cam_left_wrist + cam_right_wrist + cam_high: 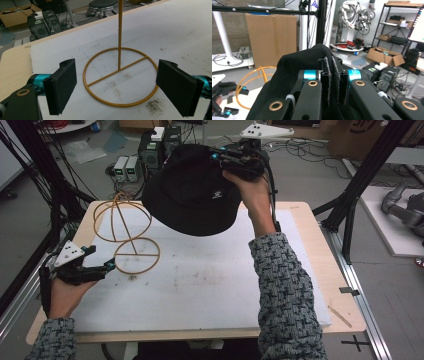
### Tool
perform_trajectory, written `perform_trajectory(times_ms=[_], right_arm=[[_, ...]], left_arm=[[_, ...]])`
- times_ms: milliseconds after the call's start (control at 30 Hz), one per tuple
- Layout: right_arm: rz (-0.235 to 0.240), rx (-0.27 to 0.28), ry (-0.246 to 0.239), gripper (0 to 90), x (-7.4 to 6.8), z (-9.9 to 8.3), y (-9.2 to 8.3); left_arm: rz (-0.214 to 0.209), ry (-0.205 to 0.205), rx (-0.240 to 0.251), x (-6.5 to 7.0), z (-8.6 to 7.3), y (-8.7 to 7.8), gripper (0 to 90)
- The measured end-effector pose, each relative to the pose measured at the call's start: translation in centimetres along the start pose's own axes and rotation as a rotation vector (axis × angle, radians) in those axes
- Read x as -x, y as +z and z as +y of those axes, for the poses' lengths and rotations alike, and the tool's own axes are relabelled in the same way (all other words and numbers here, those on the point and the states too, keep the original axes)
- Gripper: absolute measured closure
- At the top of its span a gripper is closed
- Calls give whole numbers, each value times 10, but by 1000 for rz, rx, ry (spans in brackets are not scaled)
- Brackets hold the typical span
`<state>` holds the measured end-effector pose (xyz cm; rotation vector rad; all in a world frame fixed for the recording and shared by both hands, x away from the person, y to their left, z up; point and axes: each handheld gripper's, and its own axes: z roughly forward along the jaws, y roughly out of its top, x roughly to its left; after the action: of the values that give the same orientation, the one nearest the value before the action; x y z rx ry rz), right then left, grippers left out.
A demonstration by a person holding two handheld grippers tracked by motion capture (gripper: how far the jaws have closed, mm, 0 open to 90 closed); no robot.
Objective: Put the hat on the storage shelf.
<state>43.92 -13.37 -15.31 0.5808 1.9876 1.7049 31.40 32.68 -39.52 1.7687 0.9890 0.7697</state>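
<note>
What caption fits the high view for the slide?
Right tongs hold a black bucket hat above the wire hat stand; left tongs wait open by its base.

The left gripper (117,87) is held open over the white-covered table (175,30), its black pads (63,87) framing the round base of a yellow wire stand (120,82).

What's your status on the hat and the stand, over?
Right gripper shut on black hat, hat held above the table. Left gripper open beside wire stand base, not touching. Nothing between hat and stand.
</note>
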Motion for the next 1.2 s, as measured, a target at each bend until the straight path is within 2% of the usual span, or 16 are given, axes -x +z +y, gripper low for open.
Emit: perform_trajectory(times_ms=[267, 667, 1200], right_arm=[[43, -1, -21, 872, -12, 12, 20], [87, 23, -19, 870, -29, 23, 43], [152, 18, -18, 870, -54, 27, 81]], left_arm=[[6, -6, 2, 0, -3, -7, 172], [16, -5, -3, -2, -7, -19, 173], [23, -9, -3, -2, -10, -26, 173]])
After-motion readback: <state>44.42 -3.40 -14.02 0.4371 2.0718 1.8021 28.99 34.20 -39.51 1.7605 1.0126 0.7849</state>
